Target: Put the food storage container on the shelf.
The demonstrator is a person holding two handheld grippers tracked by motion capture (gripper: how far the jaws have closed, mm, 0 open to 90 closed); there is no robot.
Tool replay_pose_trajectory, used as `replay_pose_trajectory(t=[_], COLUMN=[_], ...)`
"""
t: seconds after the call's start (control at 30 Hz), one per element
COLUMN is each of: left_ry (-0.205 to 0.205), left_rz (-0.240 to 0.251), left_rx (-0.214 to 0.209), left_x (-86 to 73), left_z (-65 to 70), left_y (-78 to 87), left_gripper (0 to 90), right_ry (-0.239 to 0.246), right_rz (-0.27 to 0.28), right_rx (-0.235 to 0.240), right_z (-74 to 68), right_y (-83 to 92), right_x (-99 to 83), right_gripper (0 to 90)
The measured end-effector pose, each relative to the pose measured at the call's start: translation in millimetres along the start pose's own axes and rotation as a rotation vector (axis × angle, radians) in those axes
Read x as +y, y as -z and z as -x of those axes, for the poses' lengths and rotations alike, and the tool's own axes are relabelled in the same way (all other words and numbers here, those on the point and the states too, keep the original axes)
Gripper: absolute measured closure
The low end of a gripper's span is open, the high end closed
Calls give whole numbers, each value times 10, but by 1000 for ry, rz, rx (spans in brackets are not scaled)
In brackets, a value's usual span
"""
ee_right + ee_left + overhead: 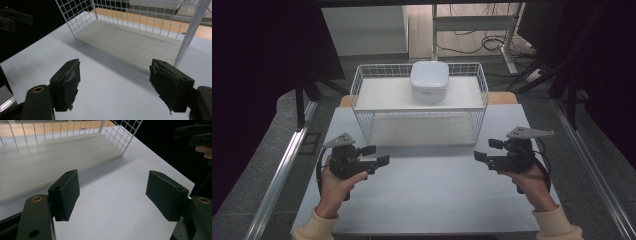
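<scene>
A pale desk carries everything, its near half bare under the two hands. At its far side stands a white wire rack with two levels: an upper shelf with a low wire rim and a lower board resting on the desk. A white rounded-square lidded container sits on the upper shelf, toward its back edge and roughly centred.

The left gripper is held in the person's left hand above the near left part of the desk, in front of the rack's left corner. Its fingers stand wide apart with nothing between them.

The right gripper is held in the right hand on the opposite side, in front of the rack's right corner. Its fingers are likewise spread wide and empty, their padding frayed. Both grippers point inward toward each other, well apart from the container.
</scene>
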State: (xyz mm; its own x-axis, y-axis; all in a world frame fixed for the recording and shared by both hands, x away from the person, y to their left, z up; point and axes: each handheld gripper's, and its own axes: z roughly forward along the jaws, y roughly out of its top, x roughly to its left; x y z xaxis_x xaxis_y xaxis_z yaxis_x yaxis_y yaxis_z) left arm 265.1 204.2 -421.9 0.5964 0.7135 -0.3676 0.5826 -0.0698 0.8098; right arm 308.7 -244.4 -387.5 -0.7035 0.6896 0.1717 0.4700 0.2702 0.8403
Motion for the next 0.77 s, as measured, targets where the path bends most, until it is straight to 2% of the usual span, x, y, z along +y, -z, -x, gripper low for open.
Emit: replay_pose_trajectory(t=[0.2,0.3,0.37,0.47,0.77], left_ry=[32,30,25,2,21], left_rz=[-56,-84,-91,-94,-85], left_rx=[35,53,58,71,74], left_x=[-260,-330,-330,-332,-320], left_z=[-84,-115,-118,-101,-129], left_y=[-72,-133,-155,-174,-193], left_gripper=[263,263,262,263,258], right_ry=[-17,-35,-37,-36,-27], right_rz=[-17,-19,-37,-35,-10], right_rx=[13,15,11,6,11], right_z=[-7,20,48,66,83], right_y=[-114,-176,-221,-228,-177], right_x=[-245,-376,-425,-427,-415], right_gripper=[246,246,246,247,215])
